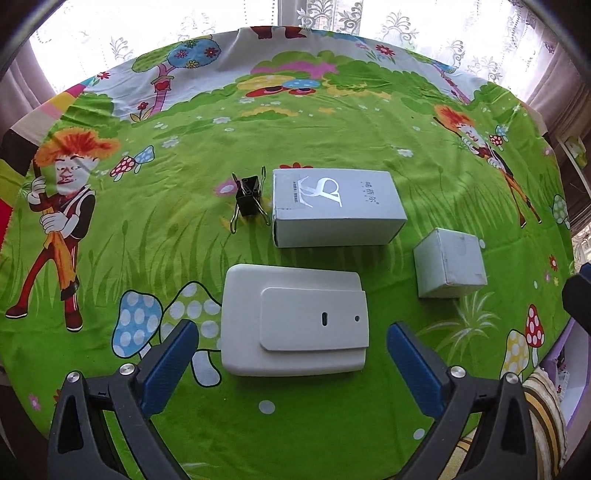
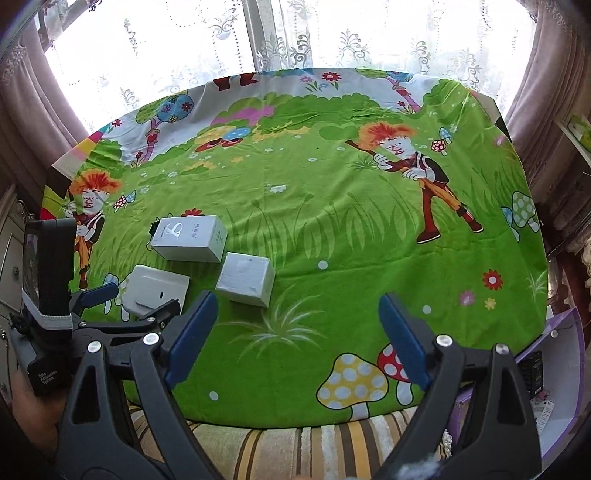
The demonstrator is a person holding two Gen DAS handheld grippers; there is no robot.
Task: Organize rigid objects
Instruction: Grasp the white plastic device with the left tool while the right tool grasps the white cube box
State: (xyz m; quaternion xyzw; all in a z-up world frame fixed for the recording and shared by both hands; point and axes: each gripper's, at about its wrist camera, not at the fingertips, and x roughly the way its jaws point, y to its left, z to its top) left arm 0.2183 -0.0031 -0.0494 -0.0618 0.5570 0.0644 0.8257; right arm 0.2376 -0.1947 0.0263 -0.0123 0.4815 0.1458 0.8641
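Note:
A white flat plastic device lies on the cartoon tablecloth, just ahead of my open left gripper, whose blue pads flank its near end without touching. Behind it lies a long grey-white box with a silver logo. A black binder clip sits left of that box. A small white cube box sits to the right. My right gripper is open and empty above the table's near edge. The right wrist view shows the device, long box, cube box and left gripper.
The green cartoon tablecloth covers the table. Lace curtains hang behind its far edge. A striped cushion lies below the near edge, and a purple box stands at the right.

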